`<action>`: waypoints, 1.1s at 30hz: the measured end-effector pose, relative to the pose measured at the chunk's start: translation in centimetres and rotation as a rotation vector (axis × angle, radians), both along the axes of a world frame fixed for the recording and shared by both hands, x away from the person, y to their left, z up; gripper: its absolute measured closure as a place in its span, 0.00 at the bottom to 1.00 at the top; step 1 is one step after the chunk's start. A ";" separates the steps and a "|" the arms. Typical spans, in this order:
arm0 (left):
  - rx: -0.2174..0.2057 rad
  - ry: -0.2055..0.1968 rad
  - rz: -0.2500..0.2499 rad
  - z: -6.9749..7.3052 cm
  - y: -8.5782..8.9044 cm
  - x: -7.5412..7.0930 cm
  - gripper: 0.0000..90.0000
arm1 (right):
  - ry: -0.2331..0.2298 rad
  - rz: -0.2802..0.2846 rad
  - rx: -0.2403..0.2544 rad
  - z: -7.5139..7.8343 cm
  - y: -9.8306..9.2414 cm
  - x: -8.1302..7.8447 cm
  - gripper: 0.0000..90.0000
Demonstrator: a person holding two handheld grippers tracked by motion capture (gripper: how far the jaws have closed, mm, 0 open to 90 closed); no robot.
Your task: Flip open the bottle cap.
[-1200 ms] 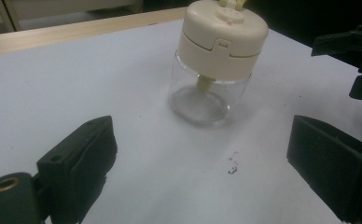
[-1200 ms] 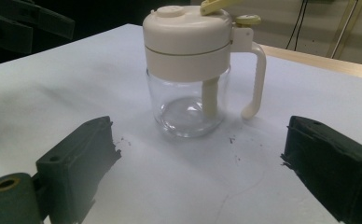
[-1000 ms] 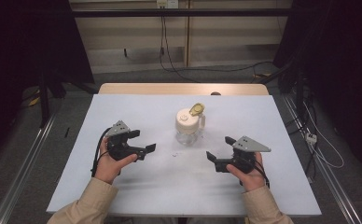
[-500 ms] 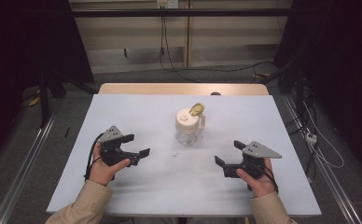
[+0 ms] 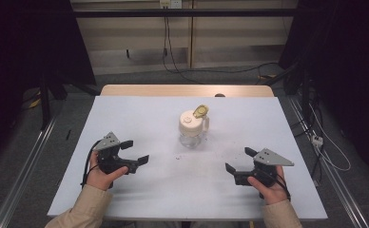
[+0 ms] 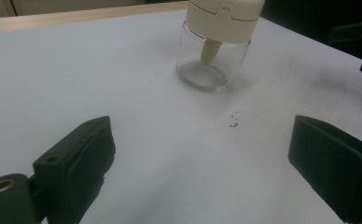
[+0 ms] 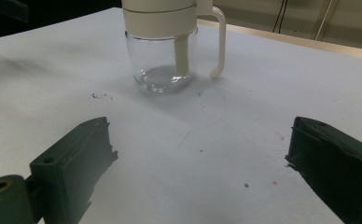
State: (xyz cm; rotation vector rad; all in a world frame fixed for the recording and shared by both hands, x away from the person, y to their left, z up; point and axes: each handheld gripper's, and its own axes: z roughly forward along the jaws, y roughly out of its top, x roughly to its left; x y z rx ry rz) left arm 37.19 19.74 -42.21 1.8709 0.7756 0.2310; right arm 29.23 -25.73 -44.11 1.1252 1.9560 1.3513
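A clear glass jar (image 5: 192, 129) with a cream lid, a side handle and a gold spoon top stands upright at the table's middle. It also stands ahead in the left gripper view (image 6: 215, 51) and the right gripper view (image 7: 163, 46). My left gripper (image 5: 136, 152) rests at the left of the table, open and holding nothing, well short of the jar. My right gripper (image 5: 238, 160) sits at the right front, open and holding nothing too. In both gripper views the black jaws stand wide apart over bare table.
The white table top (image 5: 140, 118) carries small dark specks (image 5: 179, 156) in front of the jar. A wooden strip (image 5: 182, 90) runs along its far edge. Cables lie on the floor beyond and to the right (image 5: 325, 152).
Both grippers have drawn back toward the table's front and outward, away from the jar. The jar has stayed in place.
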 end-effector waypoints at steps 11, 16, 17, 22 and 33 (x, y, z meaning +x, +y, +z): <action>0.007 -0.006 0.022 -0.5 1.9 -0.8 0.07 | -0.003 -0.003 -0.007 -0.2 -0.5 -0.4 0.06; 0.006 -0.003 0.028 -0.7 2.6 -1.1 0.07 | -0.004 -0.006 -0.003 -0.3 -0.7 -0.5 0.06; 0.008 -0.004 0.029 -0.7 2.7 -1.2 0.07 | -0.003 -0.008 -0.003 -0.3 -0.7 -0.5 0.06; 0.007 -0.007 0.037 -0.8 3.2 -1.5 0.07 | -0.001 -0.011 -0.003 -0.3 -0.9 -0.5 0.06; 0.016 -0.008 0.035 -1.1 4.1 -2.1 0.07 | 0.001 -0.024 -0.003 -0.5 -1.6 -0.8 0.06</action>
